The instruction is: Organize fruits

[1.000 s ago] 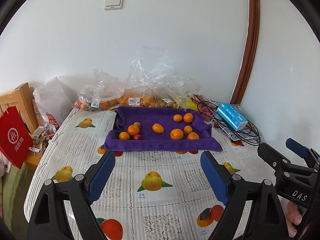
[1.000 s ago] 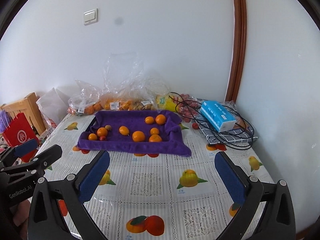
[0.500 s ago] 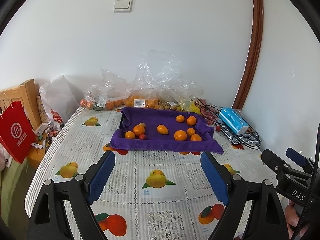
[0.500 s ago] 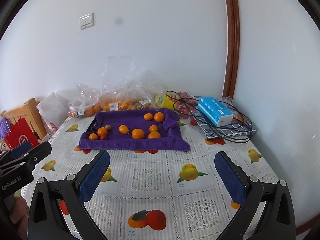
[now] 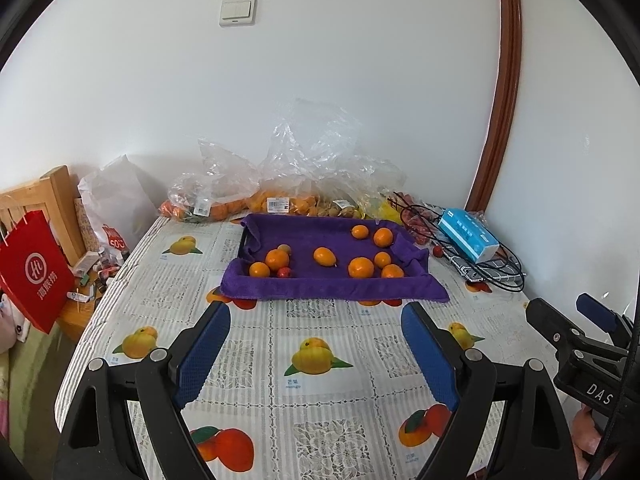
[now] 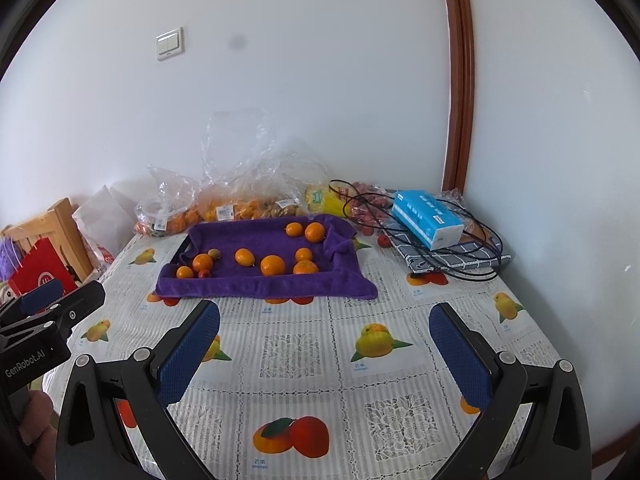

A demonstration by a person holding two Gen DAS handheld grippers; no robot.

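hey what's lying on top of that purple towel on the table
On the purple towel: eight orange citrus fruits, one small red fruit and a small brownish one partly behind an orange. What the towel covers cannot be seen.

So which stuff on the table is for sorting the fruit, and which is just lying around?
For the job:
- oranges on the purple towel
- small red fruit beside them
- left gripper and right gripper, both open and empty

Just lying about:
- blue tissue box
- black cable
- red paper bag
- plastic bags at the back
- light switch
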